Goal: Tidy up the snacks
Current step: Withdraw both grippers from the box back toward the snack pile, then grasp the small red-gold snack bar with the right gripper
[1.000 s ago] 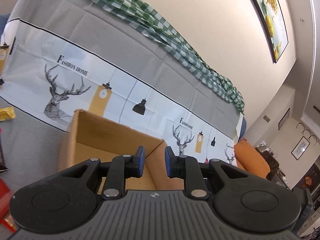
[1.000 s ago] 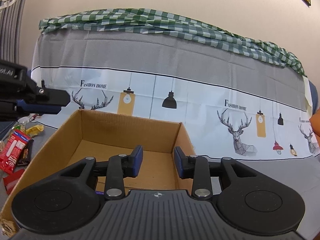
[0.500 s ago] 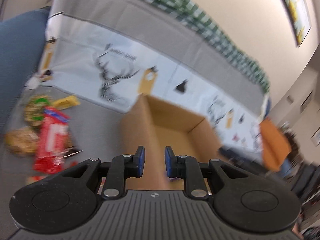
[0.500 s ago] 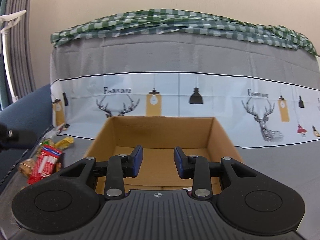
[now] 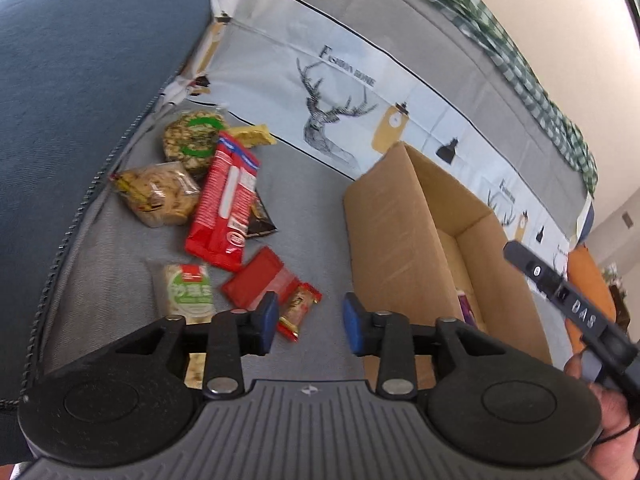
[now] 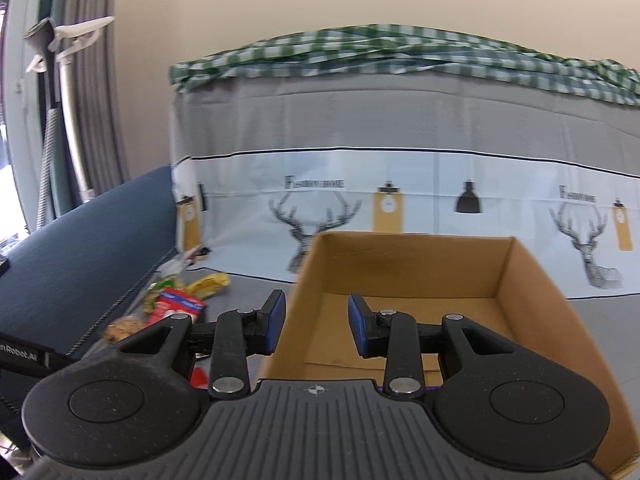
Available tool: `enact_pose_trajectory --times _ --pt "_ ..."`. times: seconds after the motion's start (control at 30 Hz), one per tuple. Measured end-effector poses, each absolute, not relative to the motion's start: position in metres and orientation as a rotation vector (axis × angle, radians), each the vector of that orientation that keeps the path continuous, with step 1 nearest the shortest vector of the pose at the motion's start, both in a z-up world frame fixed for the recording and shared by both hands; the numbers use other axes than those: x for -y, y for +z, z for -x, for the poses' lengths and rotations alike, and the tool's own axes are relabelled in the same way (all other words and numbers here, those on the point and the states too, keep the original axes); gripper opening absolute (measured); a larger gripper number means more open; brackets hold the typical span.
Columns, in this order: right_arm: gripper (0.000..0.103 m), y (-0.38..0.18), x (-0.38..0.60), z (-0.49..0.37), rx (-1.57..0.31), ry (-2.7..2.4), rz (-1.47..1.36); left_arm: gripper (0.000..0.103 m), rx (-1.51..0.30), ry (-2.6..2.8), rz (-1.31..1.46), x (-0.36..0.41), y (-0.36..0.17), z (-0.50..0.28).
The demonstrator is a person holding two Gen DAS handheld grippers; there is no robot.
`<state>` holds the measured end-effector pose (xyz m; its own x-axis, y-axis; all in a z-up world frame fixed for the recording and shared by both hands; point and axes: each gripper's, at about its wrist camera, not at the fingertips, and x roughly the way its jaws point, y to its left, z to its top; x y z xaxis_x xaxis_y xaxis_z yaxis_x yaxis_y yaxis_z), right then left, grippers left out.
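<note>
Several snack packs lie on the grey seat in the left wrist view: a long red packet (image 5: 226,204), a round green-labelled pack (image 5: 194,140), a clear bag of biscuits (image 5: 160,194), a green-and-white packet (image 5: 188,290), a flat red packet (image 5: 260,280) and a small red-gold bar (image 5: 300,310). To their right stands an open cardboard box (image 5: 400,248) (image 6: 420,272) with something purple (image 5: 466,308) inside. My left gripper (image 5: 312,328) hovers over the small bar, jaws opening and gripping nothing. At the box's left wall, my right gripper (image 6: 317,324) is open and empty.
A dark blue armrest (image 5: 80,80) borders the snacks on the left. A deer-print cloth (image 5: 340,80) covers the backrest, with a green checked cloth (image 6: 400,52) on top. An orange cushion (image 5: 588,280) lies beyond the box. A hand (image 5: 612,412) holds the right tool.
The left view has swung left and down from the box onto the snack pile, and its jaws have widened. The right view has drifted left, so the box sits further right.
</note>
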<state>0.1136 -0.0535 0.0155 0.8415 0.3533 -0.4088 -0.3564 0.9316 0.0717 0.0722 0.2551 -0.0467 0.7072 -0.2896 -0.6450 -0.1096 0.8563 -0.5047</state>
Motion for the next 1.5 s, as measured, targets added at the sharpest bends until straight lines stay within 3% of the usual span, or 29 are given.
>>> enact_pose_trajectory --times 0.27,0.33,0.4,0.87,1.17,1.2,1.27,1.5 --pt "0.036 0.007 0.015 -0.104 -0.466 0.513 -0.005 0.044 -0.926 0.056 0.644 -0.279 -0.091 -0.078" --pt "0.036 0.002 0.004 -0.103 -0.487 0.543 -0.004 0.056 -0.917 0.095 0.638 -0.281 -0.090 -0.080" --pt "0.036 -0.003 -0.009 -0.103 -0.502 0.567 0.015 0.059 -0.928 0.105 0.620 -0.279 -0.092 -0.084" --pt "0.033 -0.084 -0.093 -0.128 -0.765 0.454 0.184 0.059 -0.961 0.087 0.617 -0.280 -0.106 -0.094" --pt "0.033 -0.115 -0.098 -0.160 -0.881 0.347 0.142 0.059 -0.986 0.051 0.580 -0.276 -0.110 -0.098" --pt "0.032 -0.115 -0.100 -0.160 -0.875 0.348 0.150 0.059 -0.986 0.051 0.583 -0.276 -0.110 -0.099" --pt "0.020 -0.115 -0.103 -0.158 -0.861 0.367 0.171 0.059 -0.985 0.052 0.595 -0.277 -0.111 -0.099" --pt "0.018 -0.105 -0.096 -0.151 -0.835 0.435 0.151 0.059 -0.984 0.061 0.625 -0.280 -0.113 -0.100"
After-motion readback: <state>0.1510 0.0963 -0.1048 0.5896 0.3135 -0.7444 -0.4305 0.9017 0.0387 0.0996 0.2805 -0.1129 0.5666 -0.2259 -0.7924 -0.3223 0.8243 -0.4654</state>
